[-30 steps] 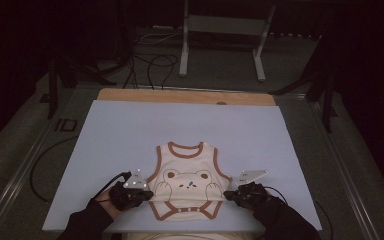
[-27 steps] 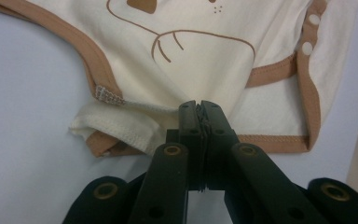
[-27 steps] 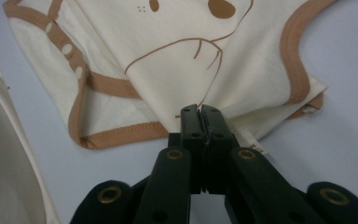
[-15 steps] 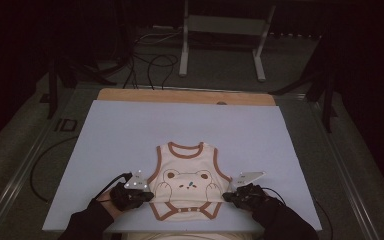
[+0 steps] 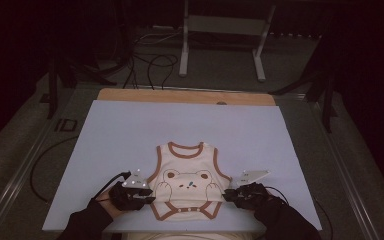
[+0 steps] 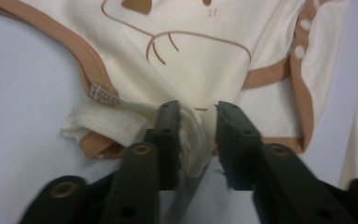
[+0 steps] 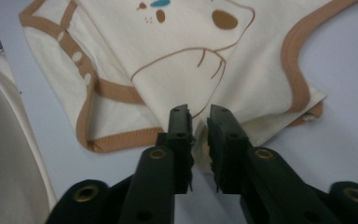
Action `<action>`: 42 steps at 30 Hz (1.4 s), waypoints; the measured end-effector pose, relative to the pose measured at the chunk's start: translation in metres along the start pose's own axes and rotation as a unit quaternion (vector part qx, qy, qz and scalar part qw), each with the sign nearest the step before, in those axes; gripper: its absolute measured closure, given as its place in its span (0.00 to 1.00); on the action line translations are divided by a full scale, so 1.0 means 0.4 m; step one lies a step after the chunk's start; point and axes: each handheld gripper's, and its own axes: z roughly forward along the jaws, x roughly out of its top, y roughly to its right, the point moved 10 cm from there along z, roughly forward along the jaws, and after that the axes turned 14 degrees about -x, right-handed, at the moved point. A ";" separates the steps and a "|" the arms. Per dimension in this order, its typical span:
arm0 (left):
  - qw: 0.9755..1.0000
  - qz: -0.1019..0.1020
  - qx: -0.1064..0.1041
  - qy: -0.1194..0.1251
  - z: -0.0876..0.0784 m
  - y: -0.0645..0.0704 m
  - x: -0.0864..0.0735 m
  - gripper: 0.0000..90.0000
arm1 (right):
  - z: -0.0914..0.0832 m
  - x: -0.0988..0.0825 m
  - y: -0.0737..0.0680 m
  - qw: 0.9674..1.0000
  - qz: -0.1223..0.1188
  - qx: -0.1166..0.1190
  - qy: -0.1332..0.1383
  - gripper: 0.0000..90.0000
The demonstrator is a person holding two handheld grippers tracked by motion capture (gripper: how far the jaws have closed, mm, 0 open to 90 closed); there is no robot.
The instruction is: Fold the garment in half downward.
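1. You are working on a baby bodysuit [image 5: 187, 182] lying flat on the blue mat [image 5: 130, 130], low and centre in the high view, neck towards the top of the frame and snap hem towards you.
2. Your left gripper [image 5: 147, 192] is sitting at the garment's left side, your right gripper [image 5: 228, 195] at its right side; each is touching its own lower edge, so neither hand is nearer than the other.
3. The bodysuit's long axis is running from bottom to top of the high view, straight between your two grippers, which are pointing inward at it from either side.
4. In the left gripper view your left gripper [image 6: 198, 133] is standing narrowly parted, its jaws having just been opening; a fold of cream cloth is lying between them, no longer pinched.
5. In the right gripper view your right gripper [image 7: 199, 135] is likewise slightly parted and has just been opening, with the side edge lying loose in the gap.
6. The garment is looking cream with brown binding, a bear print on the chest and pale snaps along the hem; the left lower corner is lying a little bunched.
7. Any coming move is likely turning on drawing both hands outward, clear of the cloth.
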 end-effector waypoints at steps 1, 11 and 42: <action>1.000 0.003 0.001 0.003 -0.004 0.002 0.004 0.74 | -0.002 0.002 0.000 1.000 -0.001 -0.001 0.003 0.82; 1.000 0.006 -0.011 0.017 -0.026 0.006 0.024 0.43 | -0.015 0.028 0.003 1.000 0.011 0.001 0.028 0.36; 0.998 0.030 -0.045 0.020 -0.097 -0.007 0.108 0.00 | -0.081 0.143 0.046 0.998 -0.016 -0.013 0.063 0.11</action>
